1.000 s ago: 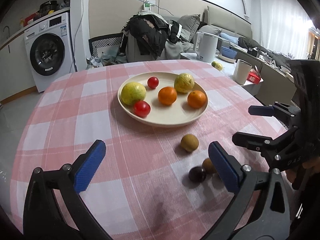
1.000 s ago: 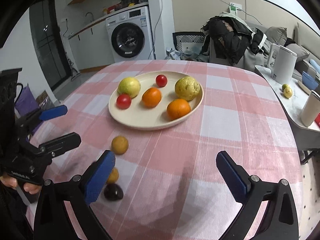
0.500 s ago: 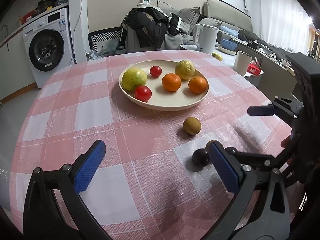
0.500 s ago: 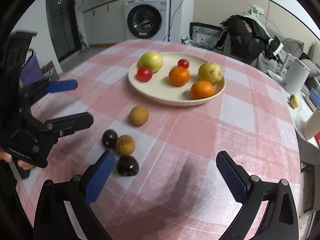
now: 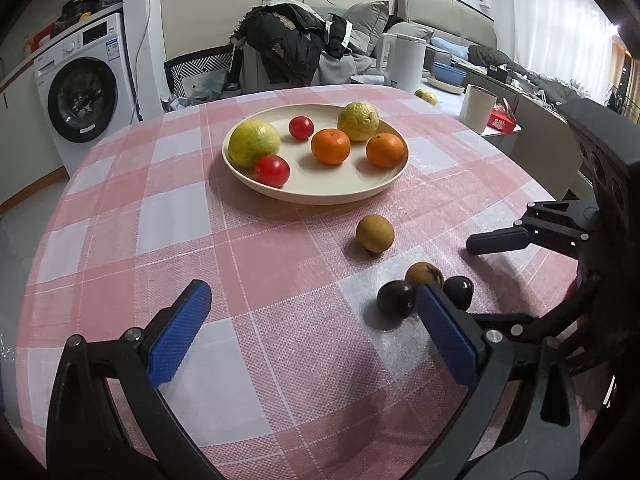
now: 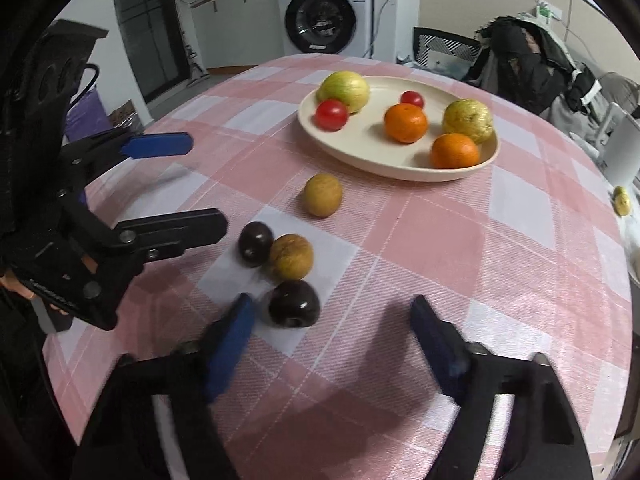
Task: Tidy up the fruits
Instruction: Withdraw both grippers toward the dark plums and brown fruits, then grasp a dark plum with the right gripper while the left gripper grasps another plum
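Note:
A cream plate (image 5: 320, 194) (image 6: 400, 168) holds two yellow-green fruits, two red tomatoes and two oranges. Loose on the checked cloth lie a brown fruit (image 5: 375, 233) (image 6: 322, 194), a second brown fruit (image 6: 291, 256) and two dark plums (image 6: 255, 243) (image 6: 294, 304). My right gripper (image 6: 334, 340) hovers low over the nearer plum, which sits just ahead of its left finger. Its jaws are closing and the pads do not touch the plum. My left gripper (image 5: 314, 332) (image 6: 172, 188) stands open with nothing between its fingers, left of the loose fruits.
The round table's edge (image 6: 624, 280) curves close on the right. A washing machine (image 5: 84, 96), a chair piled with clothes (image 5: 288, 48), a white kettle (image 5: 406, 62) and a side table with a mug (image 5: 476, 106) stand beyond the table.
My right gripper has come down and swung over the loose fruits, and its fingers have narrowed. The nearer plum now lies by its left finger. The left gripper has hardly shifted.

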{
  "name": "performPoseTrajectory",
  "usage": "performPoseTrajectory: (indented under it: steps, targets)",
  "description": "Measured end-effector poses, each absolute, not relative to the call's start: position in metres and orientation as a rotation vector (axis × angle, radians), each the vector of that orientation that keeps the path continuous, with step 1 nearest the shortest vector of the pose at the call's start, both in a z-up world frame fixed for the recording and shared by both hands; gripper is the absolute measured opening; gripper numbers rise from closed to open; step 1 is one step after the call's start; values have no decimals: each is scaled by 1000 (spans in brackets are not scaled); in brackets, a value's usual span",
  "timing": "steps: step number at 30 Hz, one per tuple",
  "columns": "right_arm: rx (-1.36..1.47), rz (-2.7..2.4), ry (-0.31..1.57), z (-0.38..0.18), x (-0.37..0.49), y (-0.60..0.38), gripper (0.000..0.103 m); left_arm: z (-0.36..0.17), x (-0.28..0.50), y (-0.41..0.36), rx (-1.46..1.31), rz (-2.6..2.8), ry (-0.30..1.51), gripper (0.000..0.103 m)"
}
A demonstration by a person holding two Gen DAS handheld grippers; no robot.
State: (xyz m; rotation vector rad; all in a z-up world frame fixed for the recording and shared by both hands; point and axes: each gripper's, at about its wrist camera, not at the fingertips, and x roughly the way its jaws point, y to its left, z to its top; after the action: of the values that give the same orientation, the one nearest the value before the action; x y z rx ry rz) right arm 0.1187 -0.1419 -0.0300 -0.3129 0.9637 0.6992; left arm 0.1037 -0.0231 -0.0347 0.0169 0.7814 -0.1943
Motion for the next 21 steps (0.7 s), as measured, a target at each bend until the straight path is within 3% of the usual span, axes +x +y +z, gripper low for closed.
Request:
performPoseTrajectory:
  steps: [3,13,21]
  targets:
    - [-329,717,955,-30,116,-139,74,-36,104,-24,17,-207,788,102]
    - [-382,743,918,-28,108,-133,45,-40,103,-31,34,-230,805,102]
    - [-359,771,916,-26,107,-137,30,-41,102,-33,28,-254,816,102]
